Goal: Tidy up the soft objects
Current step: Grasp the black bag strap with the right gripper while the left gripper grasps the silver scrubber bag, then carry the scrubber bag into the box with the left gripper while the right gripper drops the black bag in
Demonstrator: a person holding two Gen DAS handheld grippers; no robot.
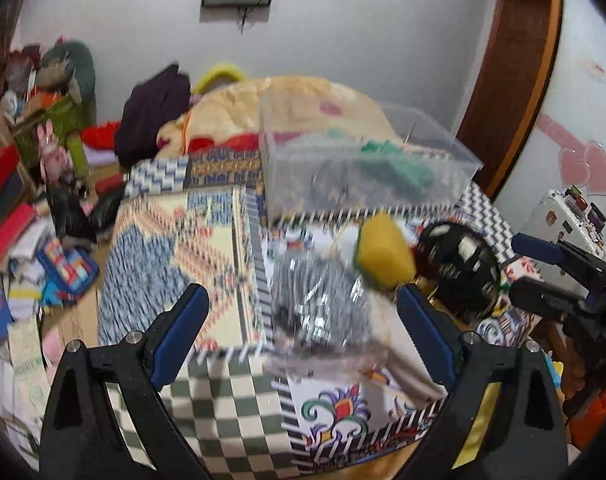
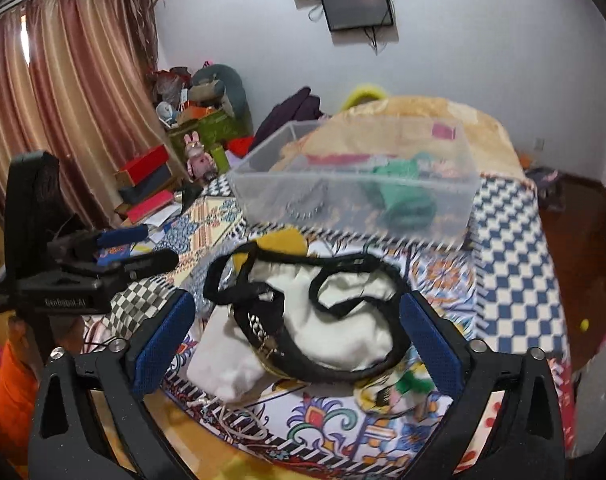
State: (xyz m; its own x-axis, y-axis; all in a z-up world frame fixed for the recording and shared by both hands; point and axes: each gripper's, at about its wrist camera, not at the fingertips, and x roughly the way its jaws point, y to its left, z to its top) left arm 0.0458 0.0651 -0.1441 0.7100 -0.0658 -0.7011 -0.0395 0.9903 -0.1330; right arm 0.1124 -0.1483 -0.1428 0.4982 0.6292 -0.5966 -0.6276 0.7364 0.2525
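Observation:
A clear plastic bin point(image 1: 367, 168) point(image 2: 355, 184) stands on the patterned bedspread and holds a green cloth point(image 1: 395, 164) point(image 2: 403, 192) and a dark item. My left gripper point(image 1: 303, 312) is open around a clear bag of silvery stuff point(image 1: 319, 308), not gripping it. A yellow sponge point(image 1: 385, 252) point(image 2: 283, 242) lies just beyond. My right gripper point(image 2: 299, 332) is open over a white cloth bag with black straps point(image 2: 323, 328). A black and white item point(image 1: 459, 268) lies to the right.
The right gripper point(image 1: 559, 276) shows at the right edge of the left wrist view, and the left gripper point(image 2: 103, 264) at the left of the right wrist view. A cream blanket point(image 1: 287, 100) lies behind the bin. Clutter point(image 1: 43, 240) covers the floor at left.

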